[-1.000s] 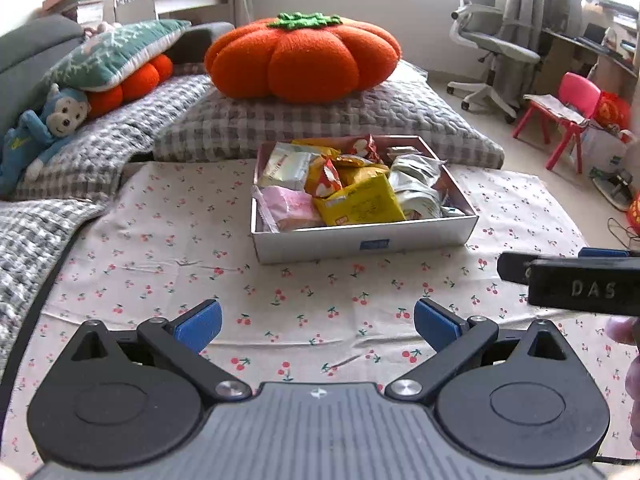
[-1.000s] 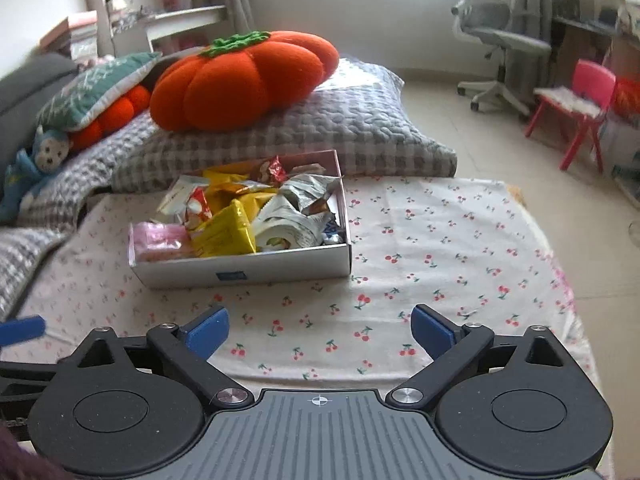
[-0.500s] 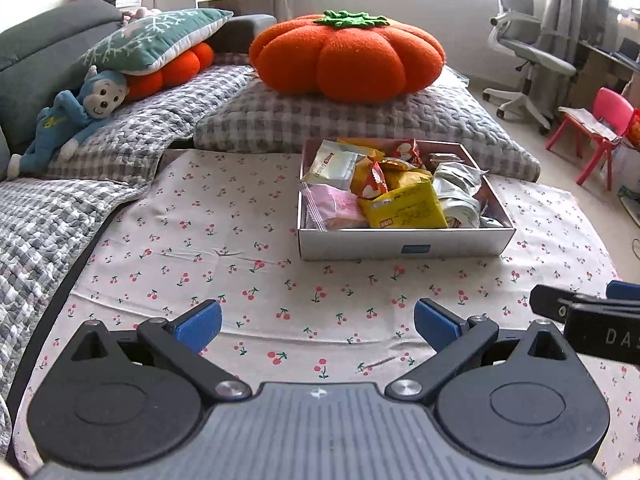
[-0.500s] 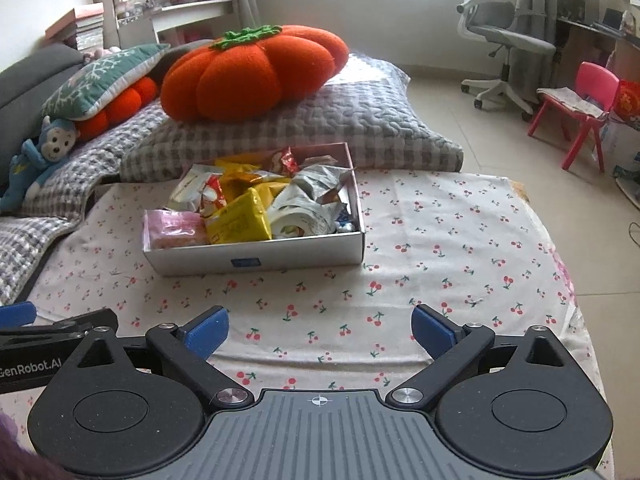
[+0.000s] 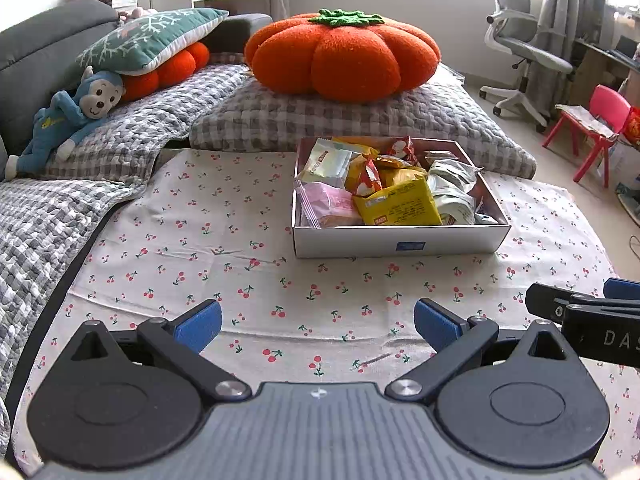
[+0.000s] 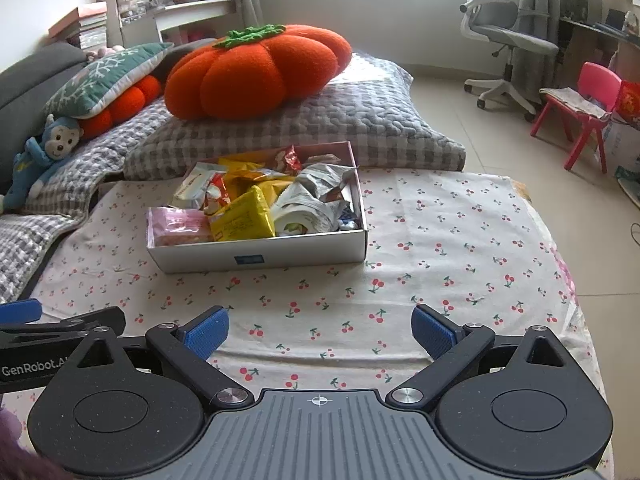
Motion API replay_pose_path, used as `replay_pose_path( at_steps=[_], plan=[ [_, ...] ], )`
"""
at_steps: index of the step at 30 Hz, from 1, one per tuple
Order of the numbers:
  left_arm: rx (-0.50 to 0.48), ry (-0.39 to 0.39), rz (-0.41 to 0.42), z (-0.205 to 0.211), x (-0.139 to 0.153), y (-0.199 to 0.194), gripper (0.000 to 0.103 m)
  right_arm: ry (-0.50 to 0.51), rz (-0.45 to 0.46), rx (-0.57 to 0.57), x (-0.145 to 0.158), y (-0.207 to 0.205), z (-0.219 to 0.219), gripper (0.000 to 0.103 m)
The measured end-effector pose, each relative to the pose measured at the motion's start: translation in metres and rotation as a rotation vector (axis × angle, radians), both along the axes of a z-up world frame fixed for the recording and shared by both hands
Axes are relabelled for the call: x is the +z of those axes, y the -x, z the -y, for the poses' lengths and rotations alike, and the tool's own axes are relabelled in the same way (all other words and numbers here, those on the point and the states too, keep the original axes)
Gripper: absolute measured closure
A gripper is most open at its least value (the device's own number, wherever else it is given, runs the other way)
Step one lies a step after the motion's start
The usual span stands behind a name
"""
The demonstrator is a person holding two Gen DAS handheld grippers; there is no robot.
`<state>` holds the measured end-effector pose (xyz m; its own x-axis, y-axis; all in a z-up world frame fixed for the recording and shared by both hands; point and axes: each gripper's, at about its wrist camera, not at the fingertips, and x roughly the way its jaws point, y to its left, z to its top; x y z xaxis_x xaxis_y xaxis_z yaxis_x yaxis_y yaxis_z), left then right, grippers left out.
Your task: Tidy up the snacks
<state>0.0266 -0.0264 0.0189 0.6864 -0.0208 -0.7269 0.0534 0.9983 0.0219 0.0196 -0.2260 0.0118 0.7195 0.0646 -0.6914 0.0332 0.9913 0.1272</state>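
Note:
A white cardboard box [image 5: 400,242] [image 6: 260,256] sits on the cherry-print cloth, packed with snack packets: a yellow bag [image 5: 398,206] [image 6: 244,220], a pink wrapped pack [image 5: 330,204] [image 6: 180,226], silver wrappers [image 5: 454,184] [image 6: 316,196] and small red-and-white packets [image 5: 366,178]. My left gripper [image 5: 318,322] hangs open and empty over the cloth, well short of the box. Open and empty too, my right gripper [image 6: 320,330] hovers nearer the cloth's front edge, with the box ahead and to the left. Each gripper shows at the edge of the other's view.
An orange pumpkin cushion [image 5: 344,54] rests on a grey checked pillow [image 5: 360,120] behind the box. A blue monkey toy [image 5: 68,120] and more cushions lie at the left. An office chair [image 5: 520,40] and a pink child's chair [image 5: 592,128] stand on the floor to the right.
Both grippers have drawn back from the box and stayed open. The left view has swung left, so the box now sits right of centre and smaller.

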Motion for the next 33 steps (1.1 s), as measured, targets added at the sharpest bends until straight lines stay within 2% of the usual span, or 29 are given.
replay_pose_path(
  at_steps=[33],
  plan=[
    [-0.012,0.002,-0.006,0.001,0.0004,-0.0003,0.0,0.005,0.0,0.011,0.0011,0.0014,-0.0032,0.004]
  ],
)
